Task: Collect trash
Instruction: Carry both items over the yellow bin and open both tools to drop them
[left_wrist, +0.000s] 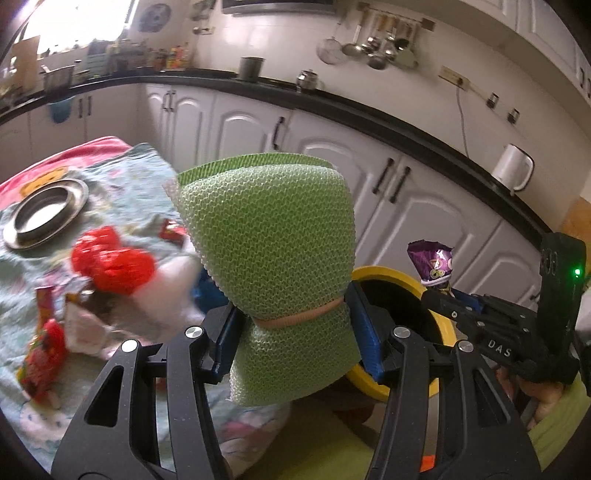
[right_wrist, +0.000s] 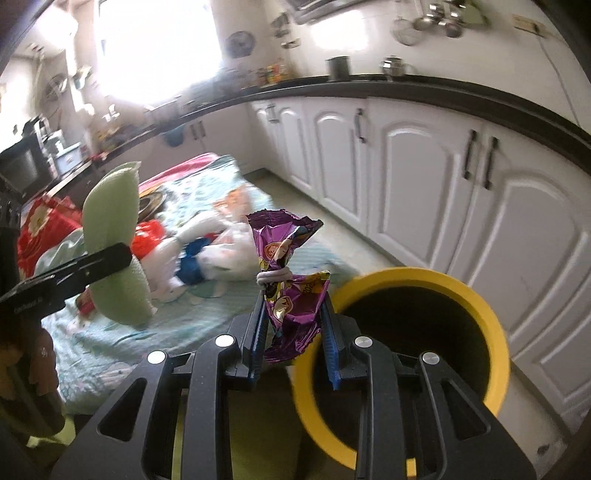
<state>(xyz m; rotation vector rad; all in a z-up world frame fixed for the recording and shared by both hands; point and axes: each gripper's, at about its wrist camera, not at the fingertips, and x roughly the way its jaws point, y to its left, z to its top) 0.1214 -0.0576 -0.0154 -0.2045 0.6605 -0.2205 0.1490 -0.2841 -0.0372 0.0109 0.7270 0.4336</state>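
We are in a kitchen with white cabinets (right_wrist: 417, 177), over a patterned cloth (left_wrist: 122, 192). Our left gripper (left_wrist: 291, 325) is clamped on a green mesh roll (left_wrist: 269, 236); our right gripper (right_wrist: 293, 332) is clamped on a purple wrapper (right_wrist: 284, 266). Just beside both is a yellow-rimmed bin (right_wrist: 476, 291). More wrappers (left_wrist: 110, 262) and 1 steel plate (left_wrist: 46, 212) lie on the cloth.

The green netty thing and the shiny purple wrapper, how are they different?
The green mesh roll is bulky, dull and netted; the purple wrapper is thin, glossy and printed with pictures. The roll is cinched by a tan band, the wrapper by a white one. The left gripper holds the roll in wide-set jaws; the right gripper pinches the wrapper in narrower ones. Both are tied at the waist and held up near the yellow-rimmed bin.
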